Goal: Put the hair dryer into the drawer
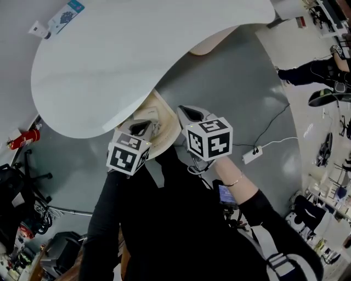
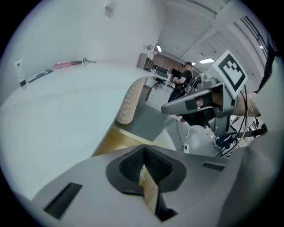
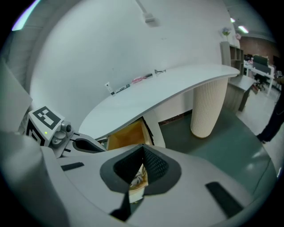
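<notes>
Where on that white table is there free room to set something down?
Nearly all of the white tabletop is bare, from its curved edge to the wall. Only small items lie along the wall side. It is crowded over the open drawer, where the left gripper and right gripper hang.

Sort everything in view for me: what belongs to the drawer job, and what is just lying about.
Job:
open drawer
left gripper, shut, empty
right gripper, shut, empty
pale thing in the drawer, too hidden to name

Lying about:
pink item on the table
fire extinguisher on the floor
power strip on the floor
</notes>
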Tool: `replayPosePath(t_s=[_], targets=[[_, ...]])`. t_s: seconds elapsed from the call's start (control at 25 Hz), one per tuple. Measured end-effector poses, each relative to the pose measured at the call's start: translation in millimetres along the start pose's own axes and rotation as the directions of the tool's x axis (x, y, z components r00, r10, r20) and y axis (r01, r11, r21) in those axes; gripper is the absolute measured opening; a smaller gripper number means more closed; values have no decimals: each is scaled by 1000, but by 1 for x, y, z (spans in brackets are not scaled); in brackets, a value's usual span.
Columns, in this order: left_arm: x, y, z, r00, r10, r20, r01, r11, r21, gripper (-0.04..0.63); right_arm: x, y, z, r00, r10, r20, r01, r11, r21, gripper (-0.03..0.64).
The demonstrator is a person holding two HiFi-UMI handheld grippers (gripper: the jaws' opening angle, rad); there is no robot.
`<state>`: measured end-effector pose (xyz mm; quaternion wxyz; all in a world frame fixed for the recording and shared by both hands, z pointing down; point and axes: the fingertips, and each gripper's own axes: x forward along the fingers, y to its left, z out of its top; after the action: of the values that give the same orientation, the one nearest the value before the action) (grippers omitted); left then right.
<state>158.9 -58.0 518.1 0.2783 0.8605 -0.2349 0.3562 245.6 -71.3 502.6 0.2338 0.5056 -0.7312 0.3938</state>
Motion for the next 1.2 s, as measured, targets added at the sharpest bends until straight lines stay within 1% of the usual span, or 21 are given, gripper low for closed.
replayPosePath(t_s=[0.08,0.16,0.28,0.4,0.56,0.76,0.96,1.2], targets=[[-15,-2,18,994,4,106,-5,1000,7,9,-7,3,9,999,13,39,-13,1000,14,2],[-31,-4,35,978,5,209,-7,1000,11,9,-15,7,18,996,24,85,-26,999,19,2],[-56,-8,56,941,11,338,-16,1000,12,9,-31,12,36,987,24,159,-26,1000,12,2],[-78,-9,72,904,20,427,-19,1000,-7,9,-43,17,45,977,31,209,-30,1000,-9,2],[-101,-5,86,861,33,508,-7,999,-53,9,-56,25,55,965,43,259,-29,998,-55,2],[-127,-1,99,815,61,577,-16,996,-82,8,-78,39,75,940,62,336,-15,990,-140,2],[-156,3,109,755,105,647,-58,994,-93,9,-98,54,91,905,100,415,-18,980,-197,2],[-191,5,119,678,171,715,-140,985,-103,9,-128,70,109,862,120,493,11,967,-253,2]])
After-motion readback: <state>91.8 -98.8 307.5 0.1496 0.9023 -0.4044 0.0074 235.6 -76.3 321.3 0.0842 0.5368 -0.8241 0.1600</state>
